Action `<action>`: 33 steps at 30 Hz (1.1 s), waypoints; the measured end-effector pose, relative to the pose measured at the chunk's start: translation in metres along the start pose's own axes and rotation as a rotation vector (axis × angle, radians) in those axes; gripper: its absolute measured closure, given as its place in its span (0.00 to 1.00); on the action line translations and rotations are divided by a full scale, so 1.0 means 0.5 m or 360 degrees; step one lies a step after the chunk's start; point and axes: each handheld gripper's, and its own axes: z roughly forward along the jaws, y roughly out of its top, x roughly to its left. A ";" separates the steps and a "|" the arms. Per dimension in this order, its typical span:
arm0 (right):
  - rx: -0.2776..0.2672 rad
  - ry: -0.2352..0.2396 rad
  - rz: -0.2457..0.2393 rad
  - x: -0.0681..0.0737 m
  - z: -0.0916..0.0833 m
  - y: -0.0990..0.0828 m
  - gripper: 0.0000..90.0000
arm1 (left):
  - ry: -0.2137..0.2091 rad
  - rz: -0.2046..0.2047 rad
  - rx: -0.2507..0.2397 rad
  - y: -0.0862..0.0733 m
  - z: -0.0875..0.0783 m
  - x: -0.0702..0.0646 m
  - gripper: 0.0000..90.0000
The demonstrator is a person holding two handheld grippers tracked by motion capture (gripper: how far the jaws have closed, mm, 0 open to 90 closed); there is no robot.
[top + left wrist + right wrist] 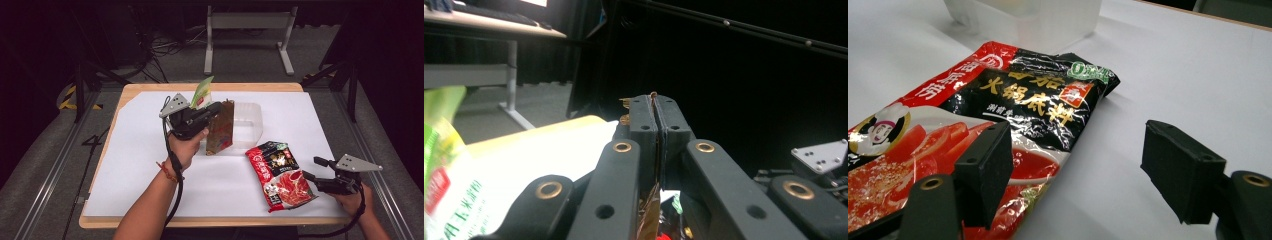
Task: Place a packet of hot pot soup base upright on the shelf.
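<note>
From the high view I see my left gripper lifted over the white table, its jaws clamped on the top edge of a brown packet that hangs beside the clear tub. In the left gripper view the jaws are pressed together on this thin edge. In the right gripper view my right gripper stands wide beside the red sauce pouch, holding nothing.

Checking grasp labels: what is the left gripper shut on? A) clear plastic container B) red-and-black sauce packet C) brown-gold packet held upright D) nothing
C: the left gripper is shut on the top edge of the brown-gold packet, which hangs upright over the table; the red-and-black sauce packet lies flat near the right gripper.
</note>
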 end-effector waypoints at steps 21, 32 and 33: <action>0.0004 0.0004 -0.0017 0.004 -0.001 -0.002 0.32 | 0.0354 -0.0067 -0.0022 0.025 0.071 0.057 0.98; -0.0002 -0.0005 -0.0020 0.003 -0.005 -0.005 0.32 | 0.0512 0.0023 0.0039 0.052 0.148 0.063 0.98; -0.0003 -0.0004 -0.0019 0.002 -0.005 -0.005 0.32 | 0.0508 0.0004 0.0043 0.052 0.154 0.067 0.98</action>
